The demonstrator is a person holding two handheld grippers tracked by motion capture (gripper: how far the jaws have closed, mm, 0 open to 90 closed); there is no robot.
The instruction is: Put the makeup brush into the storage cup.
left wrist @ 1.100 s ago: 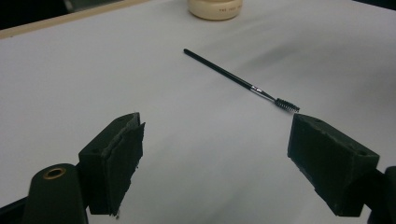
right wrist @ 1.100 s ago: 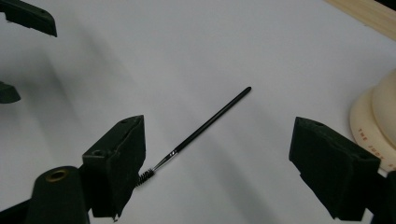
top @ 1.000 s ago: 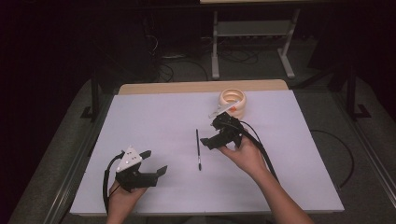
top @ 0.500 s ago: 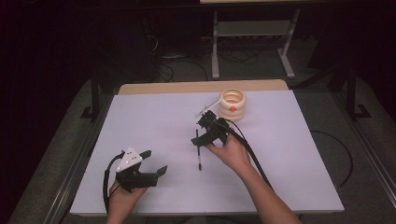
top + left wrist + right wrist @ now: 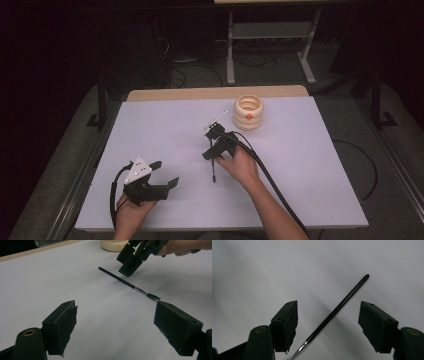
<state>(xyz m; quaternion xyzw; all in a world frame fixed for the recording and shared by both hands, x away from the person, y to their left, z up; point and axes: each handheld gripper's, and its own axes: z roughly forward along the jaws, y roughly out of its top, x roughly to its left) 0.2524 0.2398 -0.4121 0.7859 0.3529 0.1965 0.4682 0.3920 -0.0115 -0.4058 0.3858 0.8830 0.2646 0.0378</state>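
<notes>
While dark floor surrounds, white table (image 5: 310, 165) holds brush (image 5: 214, 167).

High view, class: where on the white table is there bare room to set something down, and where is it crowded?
Free: the wide stretch right of the right gripper, below the ribbed cream holder, and the far-left area above the left gripper. Crowded: the centre, where the right gripper's open jaws straddle the thin black brush.

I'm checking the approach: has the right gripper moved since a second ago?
Yes. The right gripper has come away from the cream ribbed cup, down over the brush, jaws closing but still apart.
</notes>
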